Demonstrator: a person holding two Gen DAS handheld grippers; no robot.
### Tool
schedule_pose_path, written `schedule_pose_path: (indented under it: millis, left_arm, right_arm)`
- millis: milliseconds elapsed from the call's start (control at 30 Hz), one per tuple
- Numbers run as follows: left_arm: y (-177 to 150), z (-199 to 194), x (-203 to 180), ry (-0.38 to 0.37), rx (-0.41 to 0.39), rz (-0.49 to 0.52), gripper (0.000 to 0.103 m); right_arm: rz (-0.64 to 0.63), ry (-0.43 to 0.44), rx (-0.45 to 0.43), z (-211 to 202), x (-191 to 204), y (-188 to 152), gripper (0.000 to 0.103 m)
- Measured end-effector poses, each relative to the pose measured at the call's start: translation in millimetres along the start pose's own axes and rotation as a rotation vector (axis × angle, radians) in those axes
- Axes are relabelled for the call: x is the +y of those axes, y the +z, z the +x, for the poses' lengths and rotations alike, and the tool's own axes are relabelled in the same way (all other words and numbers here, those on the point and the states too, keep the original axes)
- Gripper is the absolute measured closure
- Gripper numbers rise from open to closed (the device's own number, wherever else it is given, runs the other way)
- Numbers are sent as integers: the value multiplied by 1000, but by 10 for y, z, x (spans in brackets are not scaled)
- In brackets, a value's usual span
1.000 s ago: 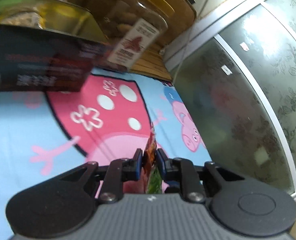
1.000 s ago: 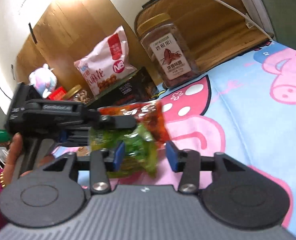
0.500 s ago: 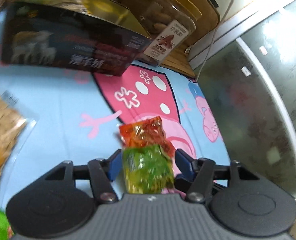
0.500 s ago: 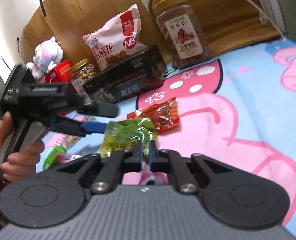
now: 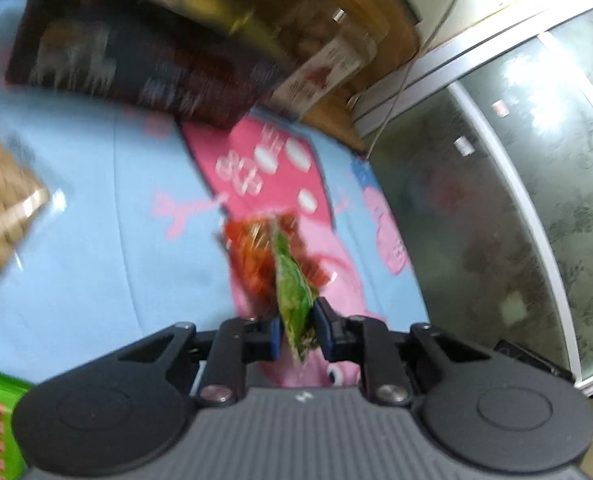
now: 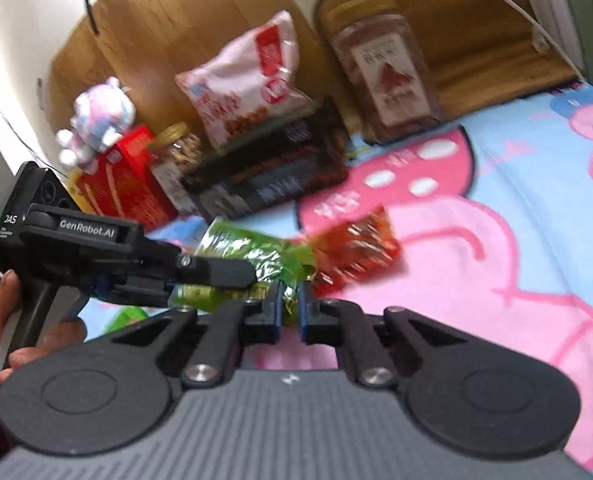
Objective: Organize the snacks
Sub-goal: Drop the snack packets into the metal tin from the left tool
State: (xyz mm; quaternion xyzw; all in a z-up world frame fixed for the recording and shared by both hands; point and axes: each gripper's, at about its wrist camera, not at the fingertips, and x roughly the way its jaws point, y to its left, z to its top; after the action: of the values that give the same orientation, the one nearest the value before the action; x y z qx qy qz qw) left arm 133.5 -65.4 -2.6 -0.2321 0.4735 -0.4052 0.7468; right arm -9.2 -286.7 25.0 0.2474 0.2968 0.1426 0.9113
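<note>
A green foil snack packet (image 5: 292,284) stands on edge between the pads of my left gripper (image 5: 296,332), which is shut on it. In the right wrist view the same green packet (image 6: 252,248) lies crumpled under the left gripper's fingers (image 6: 216,270), and my right gripper (image 6: 289,308) is shut on its near edge. A red snack packet (image 6: 356,248) sits just right of the green one, over the pink and blue cartoon blanket (image 6: 516,248). In the left wrist view the red packet (image 5: 252,248) shows behind the green one. Whether the two touch I cannot tell.
Against the wooden headboard stand a dark box (image 6: 268,176), a labelled jar (image 6: 384,76), a white snack bag (image 6: 244,76), a small nut jar (image 6: 176,156), a red box (image 6: 124,184) and a plush toy (image 6: 96,120). A frosted glass door (image 5: 516,200) bounds the right.
The left gripper's jaws opened around the packets, then shut again on the green packet, now turned on edge. The right gripper went from open to shut on the packet's edge.
</note>
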Motion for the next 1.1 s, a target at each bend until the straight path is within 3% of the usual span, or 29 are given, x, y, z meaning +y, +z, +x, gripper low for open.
schedule_pose_path:
  millis: [233,667,767,933,1033,1100]
  left_arm:
    - [348,-442,-61,-54,-128,19,87]
    - [1374,-616,403,-11,-298,-47,88]
    - [1494,-585,558,51,-308,-66,87]
    - [1486,-529,639,270,-305,-17,80]
    - [1370,-642,575,283,-320,29,74]
    - [1260,-773,517,281,-335,68,68]
  right_arm:
    - [-19,78,-59,259,205,372,92]
    - [-191,31,-114,1343,451,1030,89]
    - [-217,3,-118,1514,421,1013,84]
    - [-184,31,-117,1415,406,930,81]
    - [-175,72,-89,1294,434,834,79]
    - [-163,124,-7,1320,451,752,71]
